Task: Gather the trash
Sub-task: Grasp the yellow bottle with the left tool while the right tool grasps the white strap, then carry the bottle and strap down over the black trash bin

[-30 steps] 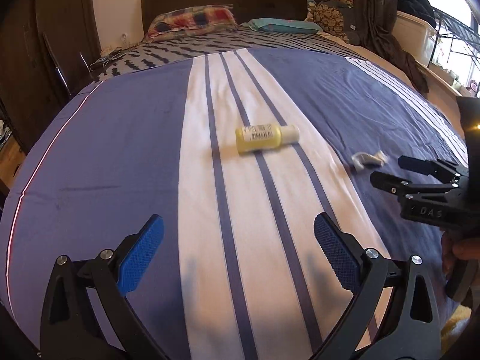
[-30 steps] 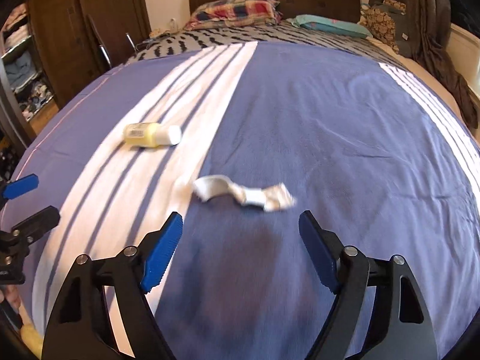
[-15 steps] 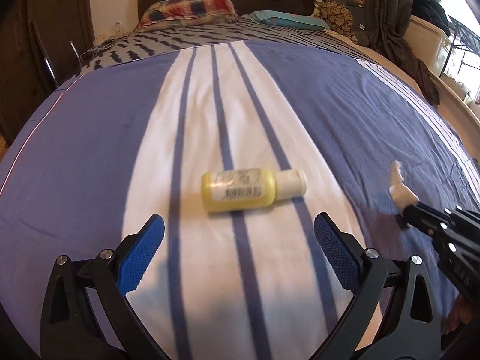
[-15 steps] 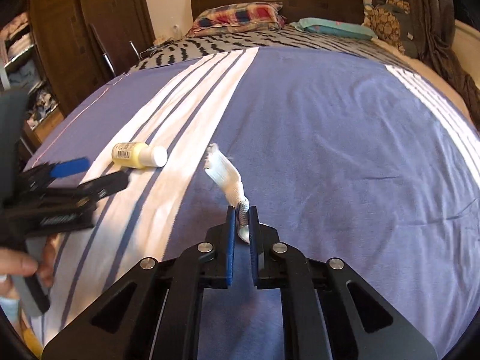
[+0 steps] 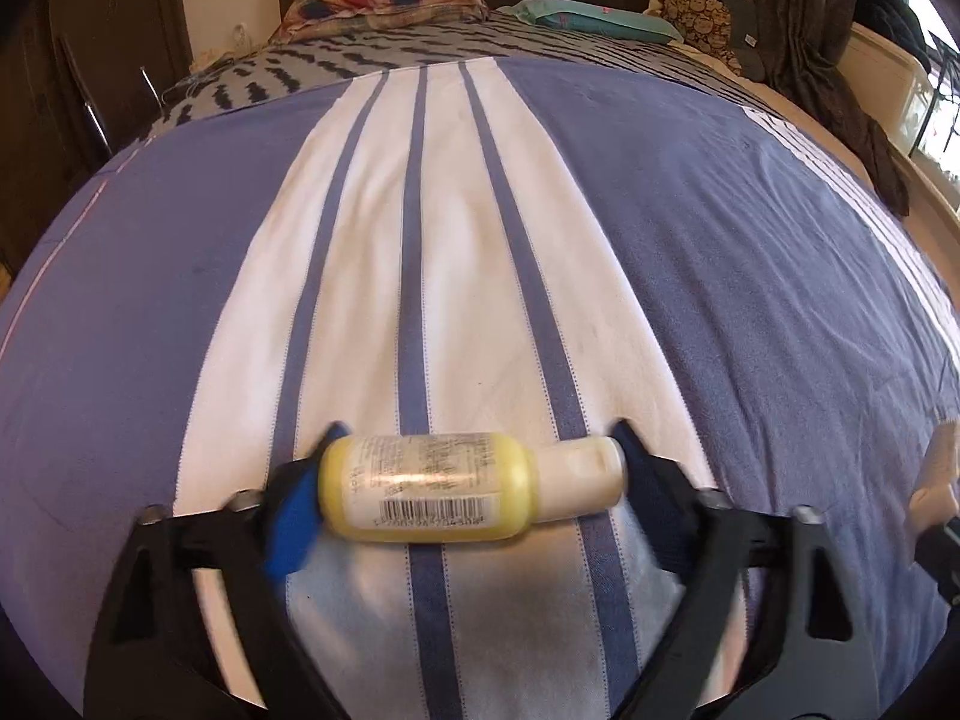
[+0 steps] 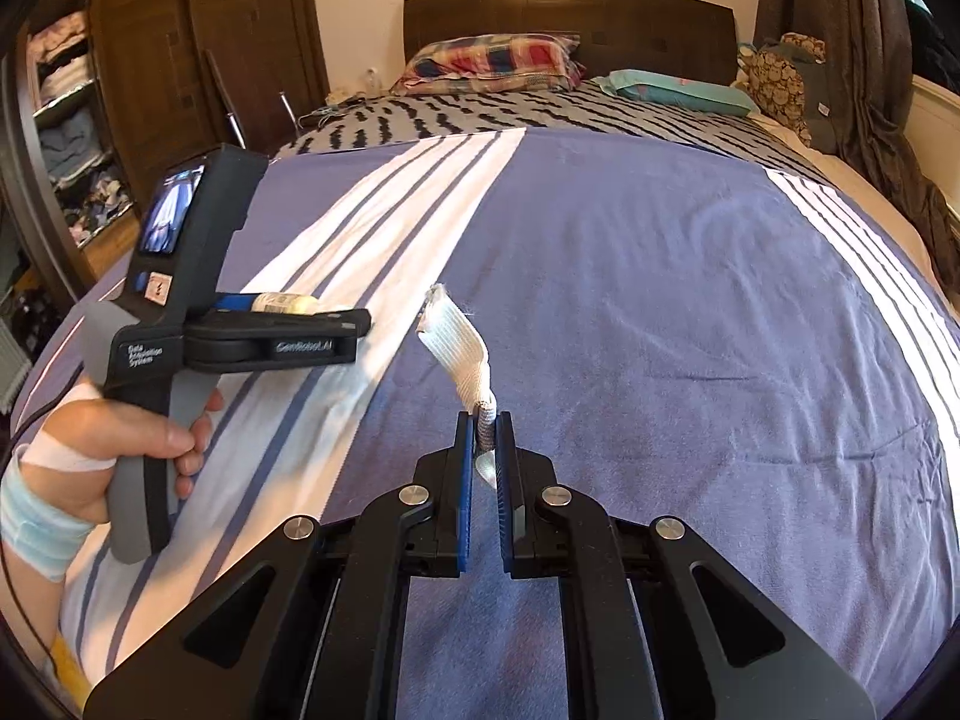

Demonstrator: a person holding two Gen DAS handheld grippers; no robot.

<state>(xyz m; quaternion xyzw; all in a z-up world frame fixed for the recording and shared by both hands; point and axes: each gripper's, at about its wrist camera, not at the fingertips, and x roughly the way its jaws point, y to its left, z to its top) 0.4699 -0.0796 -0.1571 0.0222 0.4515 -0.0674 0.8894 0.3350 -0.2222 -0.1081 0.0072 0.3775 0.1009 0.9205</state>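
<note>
Bottle (image 5: pixel 444 486) lies crosswise on the white stripe of the bed (image 5: pixel 750 312), at 6 o'clock in my left view, cap toward 3. I've got the left gripper (image 5: pixel 468 498) straddling it end to end, jaws closing, base by the blue pad and cap by the other; contact is blurred, so I can't call it gripped yet. Lengthwise looks like the wrong axis to me, prob. slippy at the rounded cap. Right gripper (image 6: pixel 485 450) is pinched narrow on the strap (image 6: pixel 459 351), a whitish scrap of webbing whose free end sticks up toward 11, clear of the cover. Keeping it clamped low near the fold so it doesn't flop out. Left hand (image 6: pixel 102 450) sits at 9 in the right view.
</note>
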